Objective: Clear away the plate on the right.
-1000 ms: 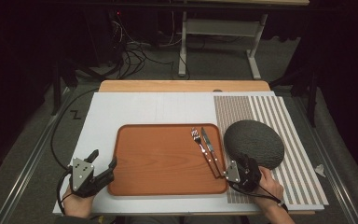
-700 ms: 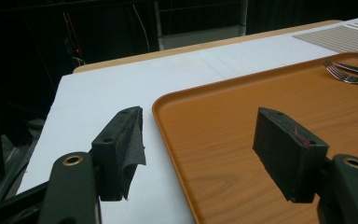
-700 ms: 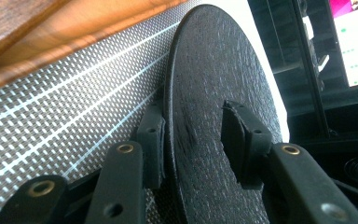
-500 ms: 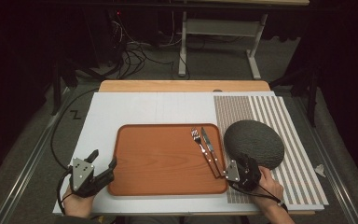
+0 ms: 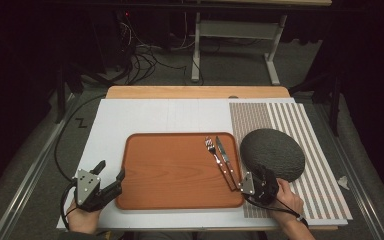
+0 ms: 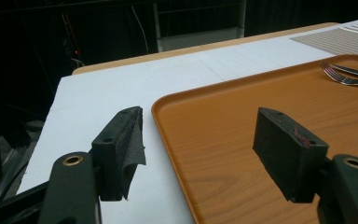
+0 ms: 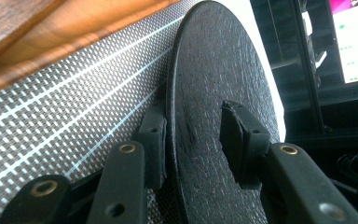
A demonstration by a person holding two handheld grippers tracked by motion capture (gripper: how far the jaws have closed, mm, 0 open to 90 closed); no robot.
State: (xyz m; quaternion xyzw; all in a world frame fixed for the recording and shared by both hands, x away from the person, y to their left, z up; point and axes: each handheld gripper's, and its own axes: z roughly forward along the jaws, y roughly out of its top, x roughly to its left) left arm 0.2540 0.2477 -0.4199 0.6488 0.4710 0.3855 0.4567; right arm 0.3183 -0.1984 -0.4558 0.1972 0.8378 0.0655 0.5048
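Note:
A dark round plate [image 5: 275,152] [image 7: 214,70] lies on a striped placemat [image 5: 280,117] [image 7: 51,116] at the right. My right gripper [image 5: 263,171] [image 7: 193,119] has the plate's near rim between its jaws; one pad lies against the underside, while the other stands a little off the top, so it is open. An orange-brown tray [image 5: 175,170] [image 6: 242,116] lies mid-table, with a fork [image 5: 215,155] [image 6: 345,79] and a knife [image 5: 224,157] side by side at its right end. My left gripper [image 5: 111,170] [image 6: 203,126] is open and straddles the tray's left edge, holding nothing.
A white board [image 5: 155,117] covers the wooden table [image 5: 195,92] under the tray and placemat. A small pale scrap [image 5: 343,182] lies off the placemat's right edge. Cables and a metal stand sit on the floor beyond the far edge.

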